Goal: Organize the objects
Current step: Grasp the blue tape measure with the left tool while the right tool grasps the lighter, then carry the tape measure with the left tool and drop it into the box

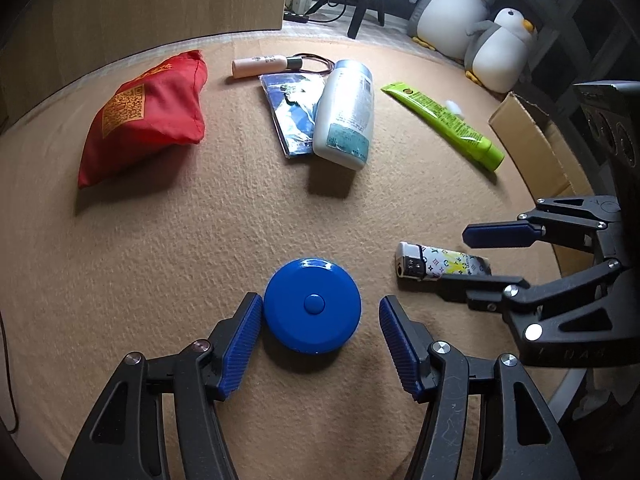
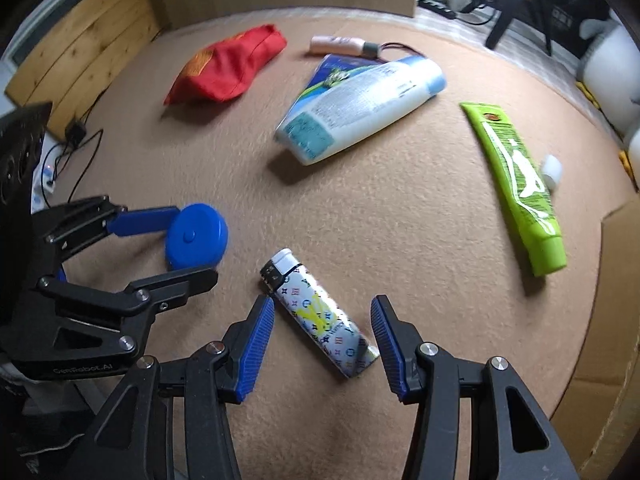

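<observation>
My left claw [image 1: 320, 332] is open wide. The round blue case [image 1: 312, 306] sits flat on the table [image 1: 200, 240], right between its two blue pads. The left pad [image 1: 240, 344] looks like it is touching the side of the case, or nearly so. The right pad [image 1: 400, 344] is a little way off from it, with bare table in between.

My right claw [image 2: 322, 340] is open wide too. The lighter [image 2: 320, 316] with the little colored shapes lies flat between its pads. It lies slanted, with its silver and white top pointing away from me and to the left. Neither pad touches it. The left pad [image 2: 256, 344] is near the top end, and the right pad [image 2: 390, 348] is near the bottom end.

My two claws are side by side, near each other. From the left claw, the lighter is just off to the right.

Farther out from both claws are more things. The white bottle [image 1: 346, 114] lies on its side, resting partly on a blue packet [image 1: 294, 116]. A pink tube [image 1: 260, 66] lies past those, with a thin dark hair tie [image 1: 316, 60] beside it. A red cloth bag [image 1: 144, 116] is out to the left. A long green tube [image 1: 444, 124] is out to the right, with a small white cap [image 2: 552, 170] just beside it.

A cardboard box [image 1: 528, 140] stands at the right edge of the table. Two toy penguins [image 1: 476, 20] sit far behind it.
</observation>
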A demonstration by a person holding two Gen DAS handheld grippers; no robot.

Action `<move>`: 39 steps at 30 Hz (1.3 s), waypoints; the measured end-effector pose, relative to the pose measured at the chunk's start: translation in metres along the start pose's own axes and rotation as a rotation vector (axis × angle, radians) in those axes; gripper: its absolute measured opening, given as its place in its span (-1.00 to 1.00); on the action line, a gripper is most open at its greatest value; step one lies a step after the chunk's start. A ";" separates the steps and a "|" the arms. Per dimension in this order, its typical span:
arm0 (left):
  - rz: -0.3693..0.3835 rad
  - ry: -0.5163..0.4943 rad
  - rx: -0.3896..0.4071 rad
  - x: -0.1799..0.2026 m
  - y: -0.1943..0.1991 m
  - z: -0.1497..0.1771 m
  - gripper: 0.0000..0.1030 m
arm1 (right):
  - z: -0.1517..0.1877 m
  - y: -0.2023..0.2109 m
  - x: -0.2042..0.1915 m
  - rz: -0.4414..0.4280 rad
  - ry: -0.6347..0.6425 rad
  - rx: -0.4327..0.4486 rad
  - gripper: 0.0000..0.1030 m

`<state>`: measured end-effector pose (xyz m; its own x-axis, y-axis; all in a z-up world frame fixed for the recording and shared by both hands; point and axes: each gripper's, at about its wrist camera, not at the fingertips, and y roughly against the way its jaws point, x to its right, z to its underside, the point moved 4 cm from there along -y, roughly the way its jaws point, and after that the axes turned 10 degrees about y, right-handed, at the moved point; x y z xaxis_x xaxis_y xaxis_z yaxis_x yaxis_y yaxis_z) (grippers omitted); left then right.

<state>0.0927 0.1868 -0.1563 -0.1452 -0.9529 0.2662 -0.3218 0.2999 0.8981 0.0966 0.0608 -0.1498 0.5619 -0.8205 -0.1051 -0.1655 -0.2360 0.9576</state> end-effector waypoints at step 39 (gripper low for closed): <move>-0.022 -0.002 0.052 0.023 0.015 0.005 0.05 | 0.038 0.032 0.041 0.065 -0.237 0.110 -0.60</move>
<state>0.0801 0.1696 -0.1382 -0.1396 -0.9593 0.2454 -0.3732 0.2805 0.8843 0.0835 0.0000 -0.1338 0.3436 -0.9318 -0.1168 -0.2891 -0.2233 0.9309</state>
